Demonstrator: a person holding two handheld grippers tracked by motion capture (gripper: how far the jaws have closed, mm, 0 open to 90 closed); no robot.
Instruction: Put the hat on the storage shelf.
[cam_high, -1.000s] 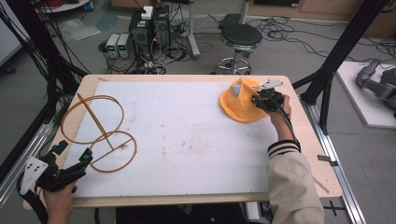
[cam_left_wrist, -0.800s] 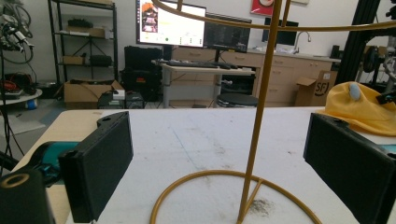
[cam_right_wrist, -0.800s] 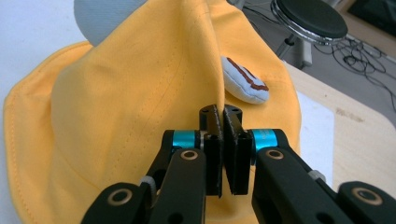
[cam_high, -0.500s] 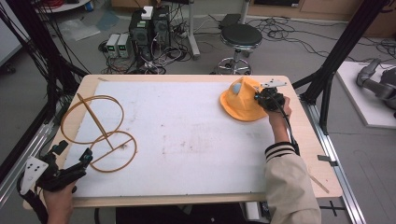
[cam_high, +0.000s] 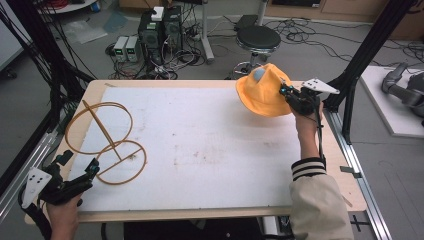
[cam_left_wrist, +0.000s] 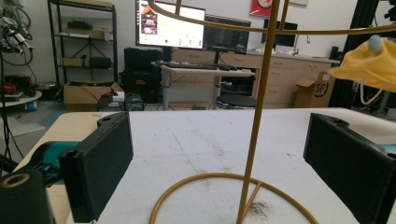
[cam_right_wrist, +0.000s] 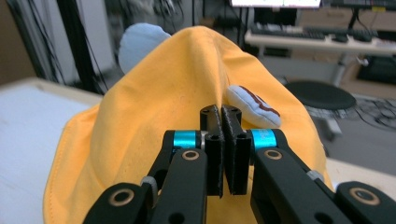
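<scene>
Lifted since a second ago, the orange bucket hat (cam_high: 262, 92) hangs over the table's (cam_high: 210, 150) far right corner — pinched in the right gripper's (cam_high: 289, 94) closed jaws. Left gripper (cam_high: 80, 170) gapes wide — holding nothing — beside the gold wire stand (cam_high: 107, 142).

Even, bright indoor light falls from overhead, and the white table top (cam_high: 200, 145) shows only faint, soft shadows with no glare. In the right gripper view the yellow hat (cam_right_wrist: 154, 140) and black jaws are fairly sharp while the room behind is blurred. The left gripper view is slightly soft throughout.
</scene>
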